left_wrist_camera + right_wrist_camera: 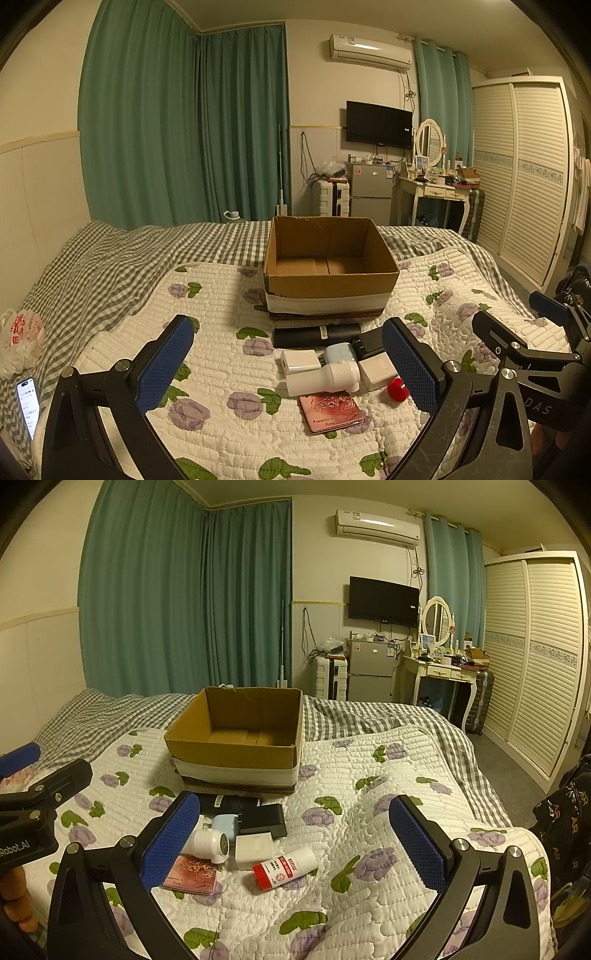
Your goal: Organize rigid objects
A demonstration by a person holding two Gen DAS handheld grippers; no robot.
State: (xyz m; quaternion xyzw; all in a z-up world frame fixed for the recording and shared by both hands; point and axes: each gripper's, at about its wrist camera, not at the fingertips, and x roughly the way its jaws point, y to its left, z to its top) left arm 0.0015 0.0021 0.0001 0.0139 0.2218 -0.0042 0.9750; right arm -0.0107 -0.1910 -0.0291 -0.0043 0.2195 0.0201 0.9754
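An open cardboard box (328, 284) (236, 755) stands empty on the flowered quilt. In front of it lies a pile: a black cylinder (316, 335), a white lint shaver (325, 378) (207, 843), a light blue case (341, 353) (224, 825), white boxes (300, 362) (254, 850), a black box (264, 819), a pink booklet (330, 411) (192, 875) and a red-capped white bottle (284, 867) (398, 388). My left gripper (291, 369) is open above the pile. My right gripper (295, 845) is open above the bottle.
A phone (28, 406) and a plastic bag (20, 339) lie at the bed's left edge. Beyond the bed stand a fridge (371, 192), a suitcase (330, 199), a vanity table (436, 195) and a wardrobe (524, 166). A dark bag (569, 830) sits on the right.
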